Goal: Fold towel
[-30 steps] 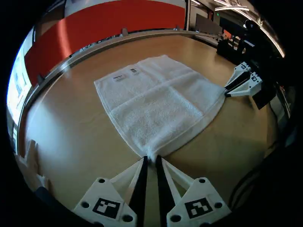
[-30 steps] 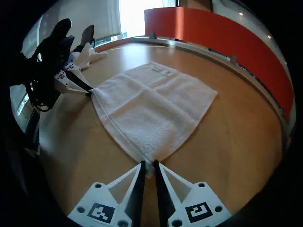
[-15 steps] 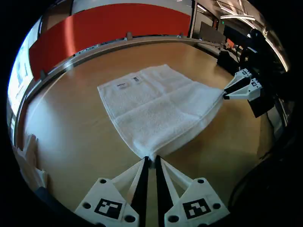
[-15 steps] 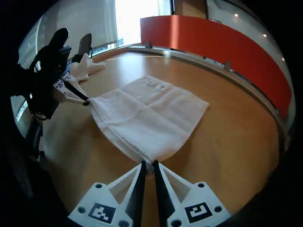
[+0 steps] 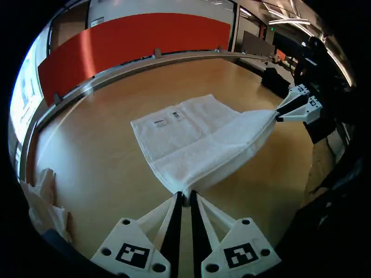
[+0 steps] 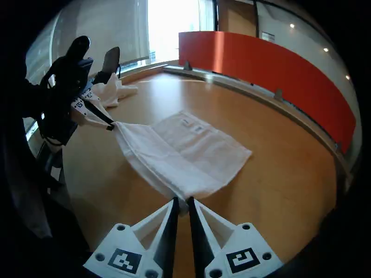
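The white towel [image 5: 195, 139] sits in the middle of the left gripper view. Its far half lies flat on the wooden bench [image 5: 92, 157] with two small labels [image 5: 167, 119] facing up. Its near edge is raised off the wood and stretched between two corners, sagging a little in between.

The left tongs [image 5: 185, 195], at the bottom centre of that view, are pressed together on one near corner, both fingers pinching the cloth. The right tongs [image 6: 182, 201], at the bottom centre of the right gripper view, pinch the other near corner in the same way. They also appear at the right edge of the left gripper view, with the towel's corner drawn to their tips.

This looks like the first fold in progress, with the near edge up and ready to go over the far half. The next move probably calls for both tongs to travel together, level with each other, toward the labelled edge. They should keep the cloth taut, set corner on corner, and only then let go.

A crumpled white cloth [image 5: 46, 208] lies at the lower left of the left gripper view, well apart from the towel. An orange panel [image 5: 139, 41] runs across the top, behind the bench's rim.
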Demonstrator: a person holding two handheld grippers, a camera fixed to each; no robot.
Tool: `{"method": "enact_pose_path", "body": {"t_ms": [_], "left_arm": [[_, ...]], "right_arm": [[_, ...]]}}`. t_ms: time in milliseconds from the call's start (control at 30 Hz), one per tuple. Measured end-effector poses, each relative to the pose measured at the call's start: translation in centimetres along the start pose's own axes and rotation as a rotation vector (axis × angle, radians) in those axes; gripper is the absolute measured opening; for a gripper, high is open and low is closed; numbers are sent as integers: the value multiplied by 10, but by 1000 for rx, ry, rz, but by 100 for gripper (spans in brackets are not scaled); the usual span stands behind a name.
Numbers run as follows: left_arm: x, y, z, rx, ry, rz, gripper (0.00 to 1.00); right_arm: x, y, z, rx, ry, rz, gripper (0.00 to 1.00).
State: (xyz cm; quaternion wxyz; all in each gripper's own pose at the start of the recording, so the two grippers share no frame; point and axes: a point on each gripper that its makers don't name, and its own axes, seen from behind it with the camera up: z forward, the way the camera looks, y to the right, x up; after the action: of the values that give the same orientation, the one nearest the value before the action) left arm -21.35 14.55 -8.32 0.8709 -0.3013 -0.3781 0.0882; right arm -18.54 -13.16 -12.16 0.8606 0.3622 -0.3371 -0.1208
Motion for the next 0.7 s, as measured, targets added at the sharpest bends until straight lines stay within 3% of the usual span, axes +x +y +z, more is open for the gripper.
{"method": "enact_pose_path", "body": {"t_ms": [333,700], "left_arm": [[-1,18,-23,-6,-4,-41,13],[-8,35,-39,-26,-28,-63,13]], "right_arm": [[6,-8,-23,19,3,0,16],[4,-14,-34,44,-13,-5,16]]}}
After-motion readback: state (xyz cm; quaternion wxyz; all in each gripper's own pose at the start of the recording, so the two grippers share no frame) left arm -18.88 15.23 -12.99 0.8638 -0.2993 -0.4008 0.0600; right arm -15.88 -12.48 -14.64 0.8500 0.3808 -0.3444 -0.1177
